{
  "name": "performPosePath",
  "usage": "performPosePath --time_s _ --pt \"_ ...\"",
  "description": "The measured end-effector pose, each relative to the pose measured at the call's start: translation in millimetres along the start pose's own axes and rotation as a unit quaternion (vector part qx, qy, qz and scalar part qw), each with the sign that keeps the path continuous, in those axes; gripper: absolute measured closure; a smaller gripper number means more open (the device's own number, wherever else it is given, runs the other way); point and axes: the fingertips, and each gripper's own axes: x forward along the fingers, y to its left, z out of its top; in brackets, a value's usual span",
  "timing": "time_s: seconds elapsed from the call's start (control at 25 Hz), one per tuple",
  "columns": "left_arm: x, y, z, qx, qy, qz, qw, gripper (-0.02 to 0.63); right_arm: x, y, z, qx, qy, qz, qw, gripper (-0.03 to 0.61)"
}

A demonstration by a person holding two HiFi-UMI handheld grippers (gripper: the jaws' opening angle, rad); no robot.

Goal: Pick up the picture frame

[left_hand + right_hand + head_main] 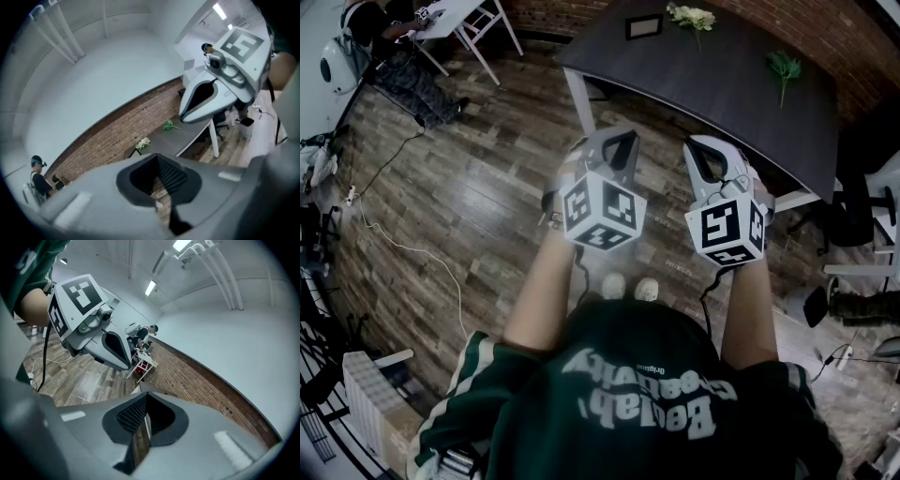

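The picture frame (643, 26), small and dark-edged, stands at the far end of the dark table (722, 94). In the left gripper view it is a small dark shape (131, 153) beside white flowers. I stand on the wood floor, well short of the table. My left gripper (617, 141) and right gripper (705, 152) are held side by side at chest height, pointing toward the table. Both are shut with nothing between the jaws, as the left gripper view (157, 156) and the right gripper view (146, 395) show.
White flowers (692, 16) and a green sprig (784, 66) lie on the table. A white folding table (464, 17) with a seated person (394, 42) is at the far left. Dark office chairs (862, 202) stand at the right. Cables (412, 248) trail over the floor.
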Motion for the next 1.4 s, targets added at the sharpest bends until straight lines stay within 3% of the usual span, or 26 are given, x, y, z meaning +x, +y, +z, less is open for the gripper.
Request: performPosePath --time_s 0.68,1.4 --pt "-5 1 5 0.006 -0.013 0.002 0.9999 0.611 -5 1 4 -0.009 -0.010 -0.011 1.000 0.572" --pt "-34 16 -23 0.017 -0.031 -0.001 0.9994 0.611 2 32 28 -0.019 -0.004 -0.038 0.999 0.572"
